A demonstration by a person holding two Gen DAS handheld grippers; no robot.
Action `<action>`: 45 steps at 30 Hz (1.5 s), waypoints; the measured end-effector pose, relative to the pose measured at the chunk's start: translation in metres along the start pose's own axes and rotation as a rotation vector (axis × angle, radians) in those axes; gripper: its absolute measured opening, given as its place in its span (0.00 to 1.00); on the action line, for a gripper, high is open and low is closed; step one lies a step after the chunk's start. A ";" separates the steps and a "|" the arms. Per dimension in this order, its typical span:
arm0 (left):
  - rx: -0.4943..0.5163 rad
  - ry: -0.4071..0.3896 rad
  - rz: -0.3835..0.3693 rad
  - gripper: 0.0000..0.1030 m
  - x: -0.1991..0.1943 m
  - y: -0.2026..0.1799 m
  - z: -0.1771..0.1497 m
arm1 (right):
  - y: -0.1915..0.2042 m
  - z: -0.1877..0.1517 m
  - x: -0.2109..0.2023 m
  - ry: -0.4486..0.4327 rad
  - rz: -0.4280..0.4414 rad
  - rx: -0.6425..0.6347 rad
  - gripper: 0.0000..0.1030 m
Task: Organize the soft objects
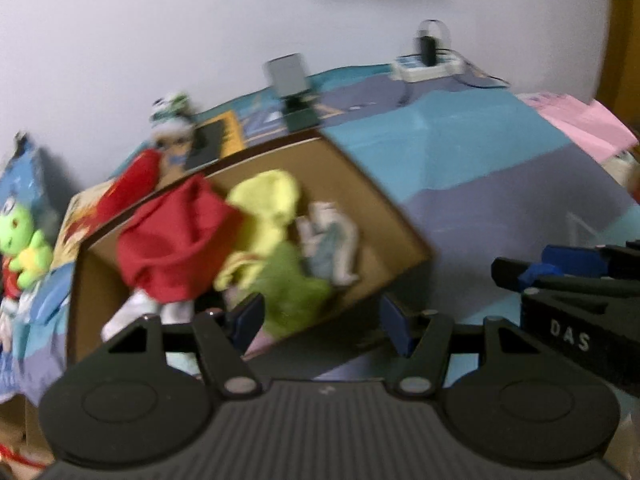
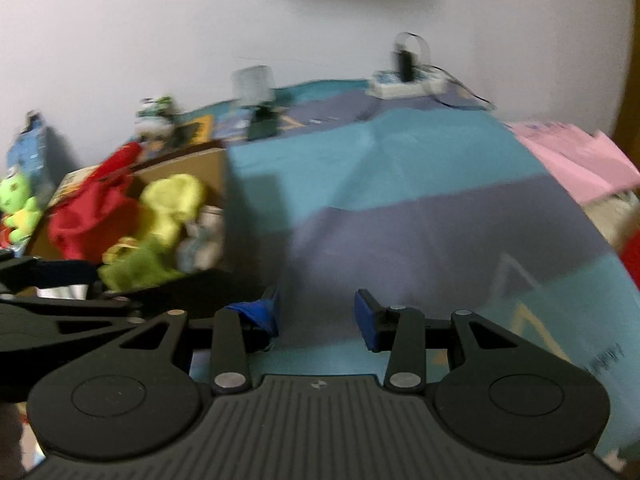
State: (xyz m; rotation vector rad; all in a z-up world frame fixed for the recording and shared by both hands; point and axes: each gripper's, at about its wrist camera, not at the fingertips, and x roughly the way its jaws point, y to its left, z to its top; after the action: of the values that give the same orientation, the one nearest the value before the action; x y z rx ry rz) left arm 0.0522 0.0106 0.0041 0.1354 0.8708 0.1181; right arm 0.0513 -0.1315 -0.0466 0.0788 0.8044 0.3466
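Filling the cardboard box (image 1: 400,216), crumpled red, yellow, green cloths (image 1: 180,248); both grippers (image 1: 320,320) (image 2: 317,316) gape empty

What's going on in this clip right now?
A person holds tongs in each hand over a bed. The cardboard box already holds soft things: a red cloth, a yellow plush, a green plush and a small pale toy. Both the left tongs and right tongs are open and empty, hovering beside the box.
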 end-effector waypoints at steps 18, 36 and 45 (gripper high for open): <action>0.153 0.060 -0.198 0.61 0.028 -0.136 0.025 | -0.117 -0.018 -0.015 0.036 -0.240 0.201 0.24; -0.094 0.005 0.011 0.61 0.020 -0.072 0.044 | -0.083 0.030 0.000 -0.059 -0.079 0.032 0.24; -0.229 0.000 0.146 0.61 0.011 0.031 0.021 | 0.008 0.046 0.010 -0.083 0.049 -0.064 0.24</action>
State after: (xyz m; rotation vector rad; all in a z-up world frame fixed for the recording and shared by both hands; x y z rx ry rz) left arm 0.0741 0.0414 0.0145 -0.0155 0.8407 0.3523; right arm 0.0884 -0.1176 -0.0200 0.0525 0.7098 0.4121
